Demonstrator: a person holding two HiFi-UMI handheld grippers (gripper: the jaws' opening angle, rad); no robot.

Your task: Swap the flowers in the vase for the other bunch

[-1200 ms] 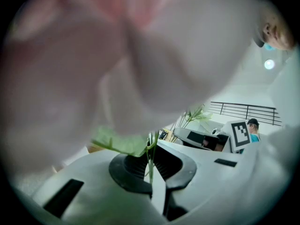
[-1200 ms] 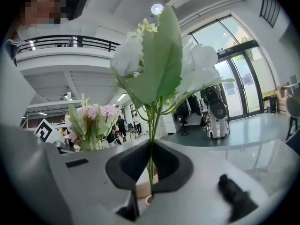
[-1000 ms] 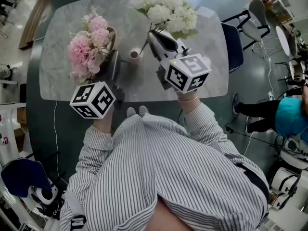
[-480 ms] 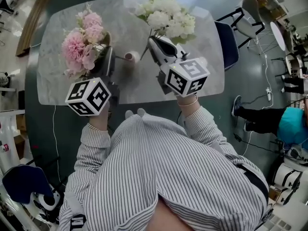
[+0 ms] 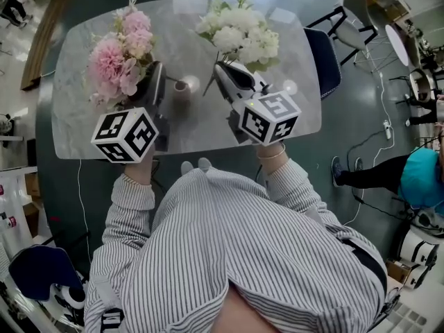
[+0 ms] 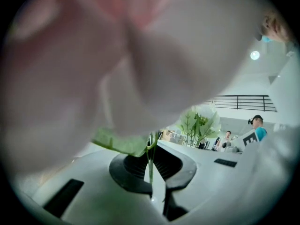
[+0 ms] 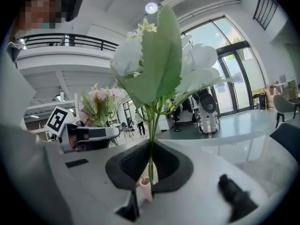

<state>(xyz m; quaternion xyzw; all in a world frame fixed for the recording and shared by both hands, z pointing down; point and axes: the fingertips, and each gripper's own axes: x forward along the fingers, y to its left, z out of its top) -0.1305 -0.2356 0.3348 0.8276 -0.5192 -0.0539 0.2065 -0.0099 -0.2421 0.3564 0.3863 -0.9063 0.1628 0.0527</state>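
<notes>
The marble tabletop (image 5: 201,127) fills the upper half of the head view, with its near edge against the person in a striped shirt (image 5: 236,255). A dark chair (image 5: 329,61) stands off the tabletop's right edge.

The pink bunch (image 5: 114,61) is over the left part of the tabletop, its blooms towards the far left corner. The white bunch (image 5: 239,30) is over the far edge, right of the middle. The two bunches are well apart.

The left hand-held gripper (image 6: 152,172) is closed on the pink bunch's thin green stem. The stem runs up between its black pads, and the blurred pink blooms cover most of that gripper's view.

The right hand-held gripper (image 7: 150,172) is clamped on the green stems of the white bunch. Leaves and white blooms rise upright above its jaws.

The small pale vase (image 5: 182,89) stands on the tabletop between the two grippers, about midway between the left and right edges. It is apart from both bunches. In the right gripper view it shows just beyond the jaws, below the white bunch's stems.
</notes>
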